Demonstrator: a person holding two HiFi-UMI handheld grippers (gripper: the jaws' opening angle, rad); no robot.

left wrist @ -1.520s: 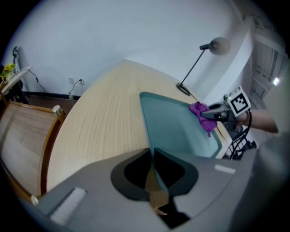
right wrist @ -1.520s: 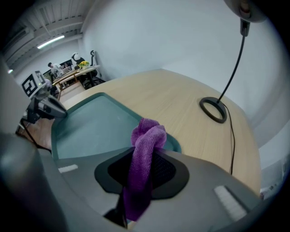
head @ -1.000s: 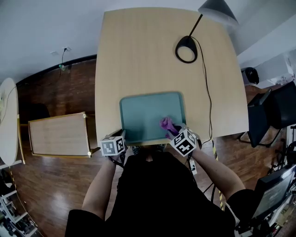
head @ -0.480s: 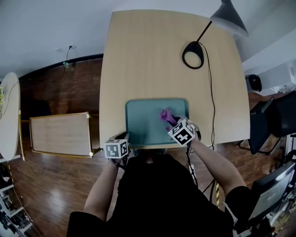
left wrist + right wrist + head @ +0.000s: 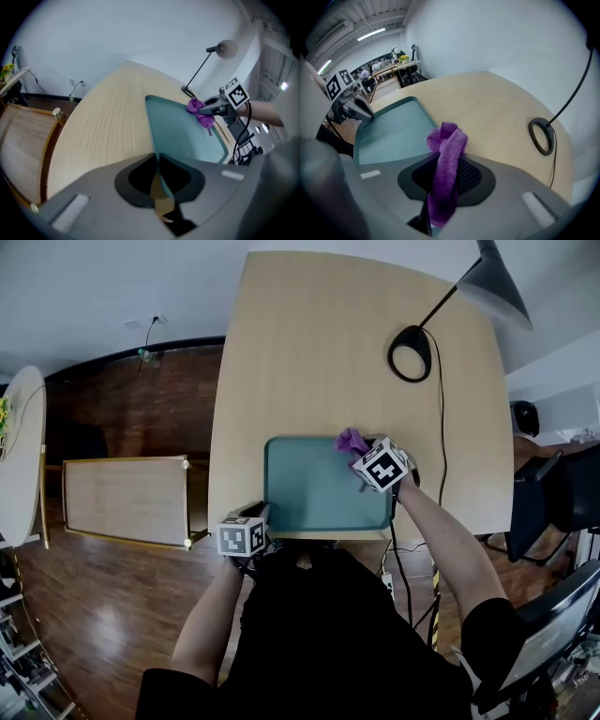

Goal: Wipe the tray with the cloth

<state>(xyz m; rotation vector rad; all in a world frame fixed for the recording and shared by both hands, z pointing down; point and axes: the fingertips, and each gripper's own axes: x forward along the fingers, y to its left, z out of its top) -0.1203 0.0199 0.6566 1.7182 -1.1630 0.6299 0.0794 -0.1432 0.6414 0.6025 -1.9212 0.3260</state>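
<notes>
Tray [image 5: 319, 498] sits at the counter's [image 5: 309, 352] near edge, with the left claw [image 5: 263, 516] clamped shut on its near-left corner and the right claw [image 5: 360, 450] pinching the purple cloth [image 5: 351, 440] at the far-right corner. Wiping looks partway done I'd say, and the left half probably still needs a pass. A second ago the cloth was down by the near-right corner, so it's slid up that side.

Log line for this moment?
left gripper: shut on near-left rim of teal rectangular plastic tray | right gripper: shut on purple microfibre cloth | cloth: at tray's far-right corner
</notes>
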